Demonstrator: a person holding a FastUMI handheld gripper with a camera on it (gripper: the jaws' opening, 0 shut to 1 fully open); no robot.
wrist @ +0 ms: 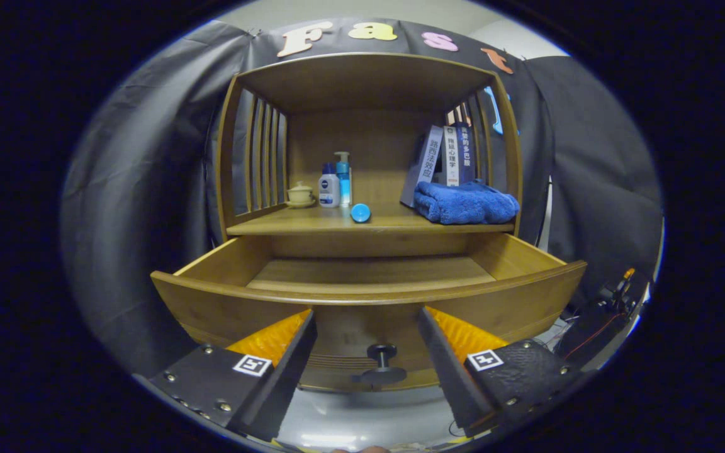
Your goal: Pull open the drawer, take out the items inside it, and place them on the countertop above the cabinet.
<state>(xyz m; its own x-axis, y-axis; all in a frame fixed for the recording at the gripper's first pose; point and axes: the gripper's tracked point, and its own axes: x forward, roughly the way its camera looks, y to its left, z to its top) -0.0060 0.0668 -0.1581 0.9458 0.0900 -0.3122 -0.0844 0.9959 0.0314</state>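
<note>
The wooden drawer (211,302) stands pulled out toward me, and the part of its inside that I see holds nothing. Its dark knob (381,353) sits on the front panel, between my fingers and a little ahead of them. My gripper (367,318) is open, holding nothing, its fingertips close to the drawer front. On the countertop (312,223) above the drawer lie a small blue round item (360,212) near the front edge and a folded blue towel (465,202) on the right.
At the back left of the countertop stand a small cream lidded cup (300,194), a white bottle (328,187) and a blue pump bottle (343,178). Several books (447,157) lean behind the towel. Slatted wooden sides (262,160) and a top board enclose the countertop. Cables and gear (608,308) lie at right.
</note>
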